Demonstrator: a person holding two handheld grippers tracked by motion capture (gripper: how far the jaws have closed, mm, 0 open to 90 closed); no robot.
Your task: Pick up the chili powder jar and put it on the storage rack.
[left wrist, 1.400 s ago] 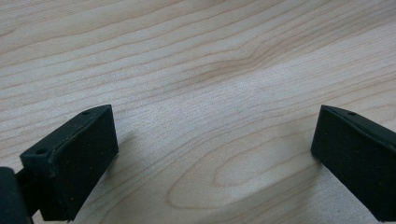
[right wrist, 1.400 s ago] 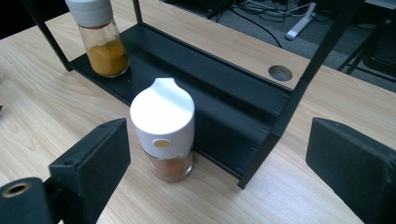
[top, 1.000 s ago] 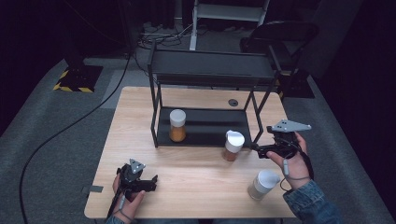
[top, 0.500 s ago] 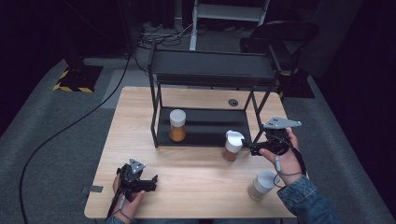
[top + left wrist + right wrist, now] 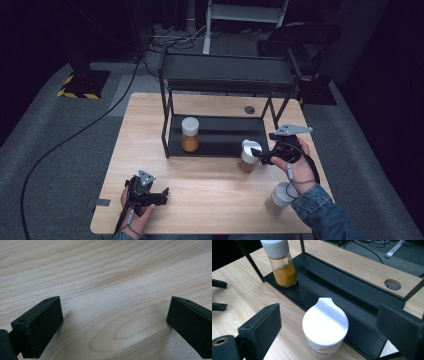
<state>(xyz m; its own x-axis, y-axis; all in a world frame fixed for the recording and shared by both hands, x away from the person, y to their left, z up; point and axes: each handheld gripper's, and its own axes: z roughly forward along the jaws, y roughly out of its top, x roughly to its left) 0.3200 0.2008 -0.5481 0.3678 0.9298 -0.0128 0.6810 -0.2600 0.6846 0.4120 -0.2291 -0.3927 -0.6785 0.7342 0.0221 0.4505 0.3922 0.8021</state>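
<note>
White-lidded jar (image 5: 325, 330) of brownish powder stands between the right gripper (image 5: 329, 327)'s wide-open, empty jaws.

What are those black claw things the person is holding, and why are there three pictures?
A person holds a grabbing tool in each hand. One picture looks down from above the light wooden table; the other two come from small cameras riding on each tool.

The left gripper rests open near the table's front edge, its black fingers wide apart over bare wood.

The right gripper is open around a white-lidded spice jar, not squeezing it. Behind it stands a black metal shelf rack with a jar of orange powder on its bottom tray. Another white-capped jar of pale powder stands by the person's right wrist.
</note>
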